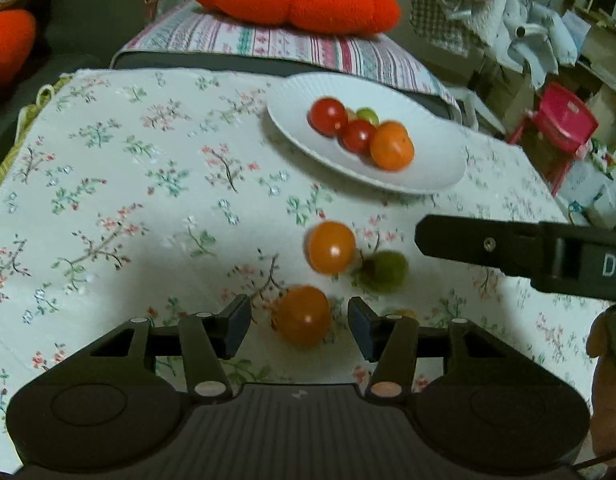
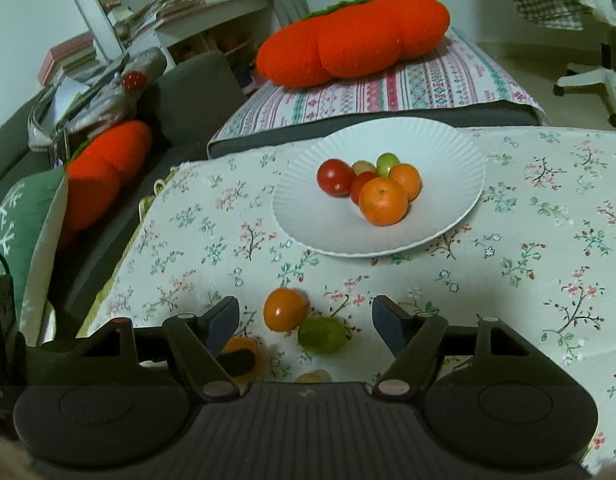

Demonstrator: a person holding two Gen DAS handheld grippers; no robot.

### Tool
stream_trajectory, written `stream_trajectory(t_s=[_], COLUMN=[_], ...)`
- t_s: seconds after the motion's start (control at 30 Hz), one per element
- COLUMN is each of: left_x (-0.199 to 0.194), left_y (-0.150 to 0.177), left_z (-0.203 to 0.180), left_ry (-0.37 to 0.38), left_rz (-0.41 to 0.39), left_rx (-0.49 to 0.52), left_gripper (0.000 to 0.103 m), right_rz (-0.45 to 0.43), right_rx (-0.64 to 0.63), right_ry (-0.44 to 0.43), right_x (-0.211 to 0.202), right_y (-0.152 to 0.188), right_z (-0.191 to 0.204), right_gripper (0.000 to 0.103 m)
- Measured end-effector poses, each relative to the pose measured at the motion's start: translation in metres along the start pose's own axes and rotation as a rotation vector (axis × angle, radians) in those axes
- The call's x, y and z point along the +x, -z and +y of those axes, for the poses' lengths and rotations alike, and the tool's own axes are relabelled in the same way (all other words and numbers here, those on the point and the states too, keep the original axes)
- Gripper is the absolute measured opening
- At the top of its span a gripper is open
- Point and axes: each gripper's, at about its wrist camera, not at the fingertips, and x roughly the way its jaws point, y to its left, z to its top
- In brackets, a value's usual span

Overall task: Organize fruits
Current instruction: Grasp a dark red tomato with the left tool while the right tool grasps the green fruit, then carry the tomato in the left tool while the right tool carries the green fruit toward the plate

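Orange is the colour nearest the left gripper [image 1: 299, 326]: seen from the left wrist, its fingers are spread wide with an orange fruit [image 1: 302, 315] sitting on the flowered cloth [image 1: 107, 200] right in the gap, neither pad touching it as far as I can tell. A second orange fruit [image 1: 331, 247] lies a little farther on, with a green fruit [image 1: 384, 271] just beside it, and something yellowish peeks out by the right-hand finger, too hidden to name. Beyond them the white plate [image 1: 428, 172] already carries red tomatoes [image 1: 328, 116] and another orange one. The right gripper's dark finger [image 1: 488, 246] reaches in from the side, near the green fruit.

From the right wrist, the right gripper [image 2: 305, 322] is likewise spread and holds nothing; the orange and green fruits lie between and just ahead of its fingers. The plate sits well ahead with its small heap of fruit.

My reading: the gathering is partway done, with several pieces loose on the cloth, and the step in hand is the left tool's pickup of the nearest fruit. Next it wants a gentle squeeze, centred so the round fruit cannot squirt sideways, then a lift and carry to a bare part of the plate.
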Motion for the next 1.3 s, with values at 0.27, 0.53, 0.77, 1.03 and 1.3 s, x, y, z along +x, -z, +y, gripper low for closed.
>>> stream_trajectory(t_s=[0.27,0.53,0.77,1.03,1.3], left_x=[0.004,-0.004,-0.004,-0.006,-0.006], left_y=[0.002,-0.004,-0.006,-0.007,-0.007], left_z=[0.006,0.016,0.02,0.019,0.016], left_ry=[0.0,-0.03,-0.039,-0.034,-0.027], left_rz=[0.018,0.0,0.004,-0.004,-0.002], left_rx=[-0.026,-0.086,-0.113,-0.108,-0.097], left_gripper=[0.007,0.007,0.007,0.007,0.007], right_rz=[0.04,0.097,0.112,0.107,0.103], right_rx=[-0.027,-0.067,-0.141,-0.21,-0.242], right_ry=[0.032,0.062,0.092,0.135,0.135], right_x=[0.007,0.021,0.035,0.044,0.043], right_y=[0.005,0.011,0.017,0.019,0.018], right_z=[0.004,0.008,0.018,0.024,0.029], right_gripper=[0.07,0.064,0.046,0.029,0.018])
